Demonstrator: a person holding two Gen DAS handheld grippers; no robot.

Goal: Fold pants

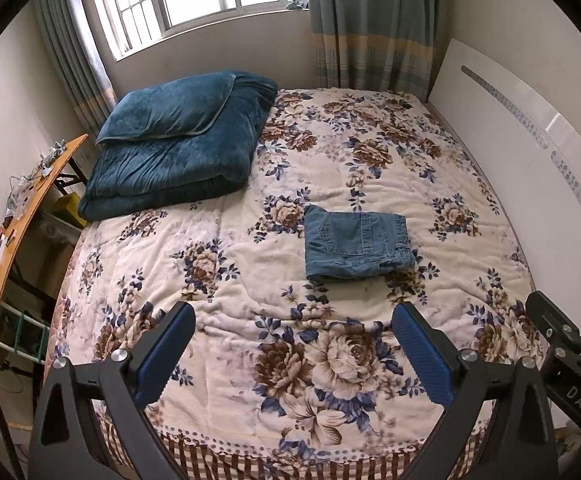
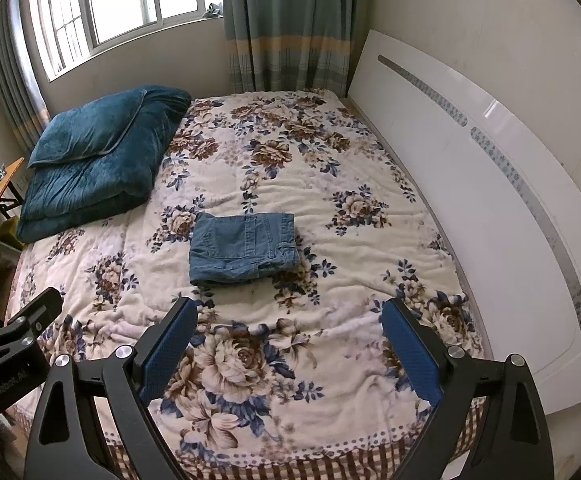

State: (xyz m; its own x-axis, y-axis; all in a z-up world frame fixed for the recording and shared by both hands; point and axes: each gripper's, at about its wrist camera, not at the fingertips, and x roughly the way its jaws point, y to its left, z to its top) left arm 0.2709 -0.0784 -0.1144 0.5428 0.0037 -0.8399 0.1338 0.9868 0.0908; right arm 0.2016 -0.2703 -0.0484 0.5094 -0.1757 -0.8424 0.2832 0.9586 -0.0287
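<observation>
A pair of blue denim pants lies folded into a compact rectangle near the middle of the flowered bedspread. My left gripper hovers over the near part of the bed, open and empty, well short of the pants. My right gripper is also open with nothing between its blue pads, and is likewise held back from the pants. Each gripper shows at the edge of the other's view: the right one and the left one.
A folded teal quilt with a pillow lies at the bed's far left. A white headboard runs along the right. A cluttered wooden desk stands left of the bed. Window and curtains are behind.
</observation>
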